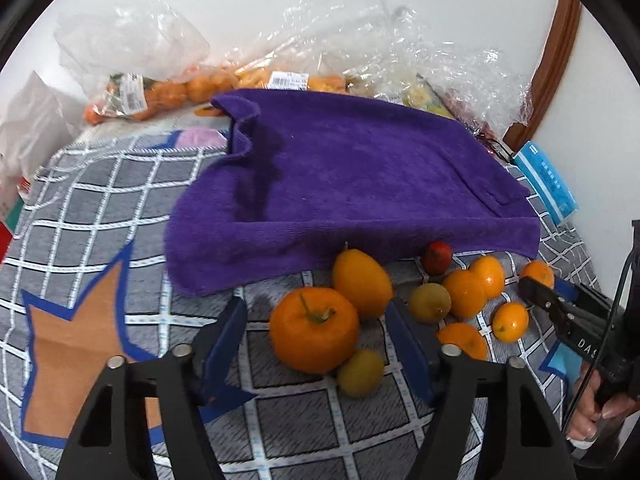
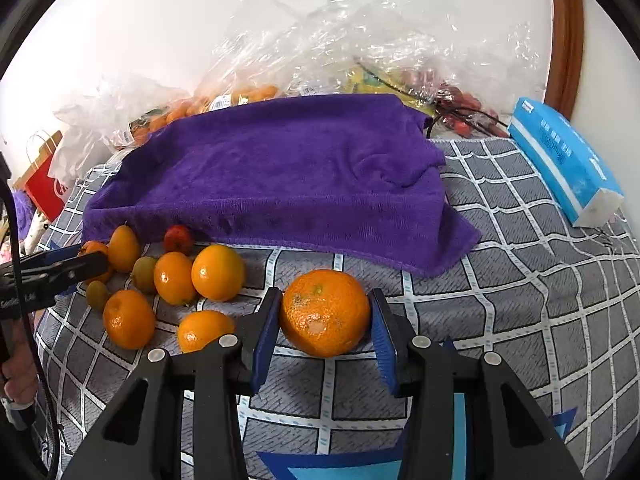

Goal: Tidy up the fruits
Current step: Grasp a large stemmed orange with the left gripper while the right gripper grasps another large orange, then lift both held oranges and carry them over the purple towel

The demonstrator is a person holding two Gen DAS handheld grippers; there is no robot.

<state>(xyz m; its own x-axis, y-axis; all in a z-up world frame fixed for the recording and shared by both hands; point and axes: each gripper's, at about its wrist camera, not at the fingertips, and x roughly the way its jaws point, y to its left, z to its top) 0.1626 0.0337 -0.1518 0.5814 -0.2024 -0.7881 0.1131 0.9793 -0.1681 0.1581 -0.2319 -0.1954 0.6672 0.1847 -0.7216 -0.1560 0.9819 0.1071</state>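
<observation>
Only the right wrist view is showing the large mandarin [image 2: 325,312] with its pitted, blotched rind sitting between the blue ribbed pads of the right gripper [image 2: 324,330]; its jaws are standing spread, and a thin gap is showing on each side, so the pads are lying just beside the fruit rather than pinching it. That view is also taking in the whole blue tissue pack [image 2: 564,164] and a red paper bag [image 2: 44,190] at the left edge.

Meanwhile the left wrist view is revealing an orange star shape [image 1: 76,356] printed on the grey checked cloth [image 1: 100,208], which the other camera is missing. The left gripper [image 1: 316,354] is hanging with jaws spread wide around a stemmed tangerine [image 1: 314,328], without touching it. An oval kumquat [image 1: 362,282] is leaning against the tangerine's far side and a small greenish fruit [image 1: 360,372] is touching its near side. More smooth, glossy kumquats [image 1: 476,290] are clustering to the right, with one small red fruit [image 1: 437,257] at the hem of the plush purple towel [image 1: 360,184]. Crinkled clear plastic bags [image 1: 400,40] are piling up behind.
</observation>
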